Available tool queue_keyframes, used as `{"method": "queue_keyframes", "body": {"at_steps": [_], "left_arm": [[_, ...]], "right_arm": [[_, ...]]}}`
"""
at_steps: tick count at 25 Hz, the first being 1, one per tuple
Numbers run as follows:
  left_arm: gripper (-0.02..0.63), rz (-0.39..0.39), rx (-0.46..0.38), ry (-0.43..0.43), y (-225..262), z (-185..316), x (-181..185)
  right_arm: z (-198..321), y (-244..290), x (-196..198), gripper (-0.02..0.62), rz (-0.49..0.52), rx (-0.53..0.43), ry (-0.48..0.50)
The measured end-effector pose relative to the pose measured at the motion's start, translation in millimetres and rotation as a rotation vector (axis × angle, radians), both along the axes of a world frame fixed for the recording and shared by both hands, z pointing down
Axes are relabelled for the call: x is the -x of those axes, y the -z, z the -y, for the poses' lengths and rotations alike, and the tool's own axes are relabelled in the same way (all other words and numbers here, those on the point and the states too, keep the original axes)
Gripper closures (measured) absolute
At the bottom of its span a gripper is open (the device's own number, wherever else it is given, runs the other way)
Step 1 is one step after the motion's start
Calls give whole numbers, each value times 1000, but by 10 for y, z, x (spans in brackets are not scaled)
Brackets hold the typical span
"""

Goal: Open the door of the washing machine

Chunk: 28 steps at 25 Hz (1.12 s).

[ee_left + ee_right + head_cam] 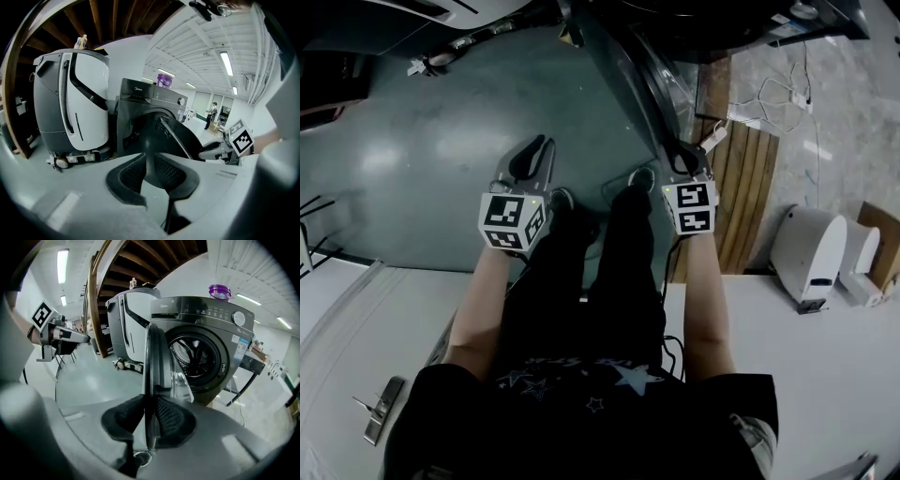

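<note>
A: Your right claw [150, 401] is clenching the free edge of the door [157, 362], one pad on each face, so you are holding the part that matters. Your left claw [149, 159] is hanging released with nothing in it, off to the side of the door.

B: The door is standing well out from the washing machine [206, 319], and the drum opening [194, 357] is showing bare behind it. I'd judge you are finishing the swing. Follow the hinge's arc rather than pulling straight. A straight tug is likely to work that thin edge out of the pads.

A: Agreed. Hold the grip firm but not crushing, and carry the left claw clear of the door's path.

B: No surface is carrying anything here. The washing machine is standing on a glossy green floor [422, 141], with wooden planks [750, 187] lying to your right.

A: Around you, a big white cleaning machine [126, 319] is sitting just beside the washing machine. A purple jar [219, 290] is resting on its top, and timber beams [140, 258] are running overhead.
</note>
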State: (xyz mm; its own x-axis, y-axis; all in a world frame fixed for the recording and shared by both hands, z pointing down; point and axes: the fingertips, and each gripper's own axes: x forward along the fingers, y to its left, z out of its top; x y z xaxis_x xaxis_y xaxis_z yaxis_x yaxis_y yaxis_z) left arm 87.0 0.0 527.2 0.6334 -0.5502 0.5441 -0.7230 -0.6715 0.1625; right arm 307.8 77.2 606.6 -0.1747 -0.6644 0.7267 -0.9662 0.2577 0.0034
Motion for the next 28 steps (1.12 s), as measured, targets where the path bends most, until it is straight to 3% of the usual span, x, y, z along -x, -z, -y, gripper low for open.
{"method": "queue_keyframes", "body": {"at_steps": [11, 28], "left_arm": [[538, 18, 11, 80, -52, -154, 739], [538, 34, 34, 224, -191, -314, 1903]], "right_arm": [[-111, 3, 1030, 489, 115, 3, 21], [106, 9, 2190, 472, 211, 35, -78]]}}
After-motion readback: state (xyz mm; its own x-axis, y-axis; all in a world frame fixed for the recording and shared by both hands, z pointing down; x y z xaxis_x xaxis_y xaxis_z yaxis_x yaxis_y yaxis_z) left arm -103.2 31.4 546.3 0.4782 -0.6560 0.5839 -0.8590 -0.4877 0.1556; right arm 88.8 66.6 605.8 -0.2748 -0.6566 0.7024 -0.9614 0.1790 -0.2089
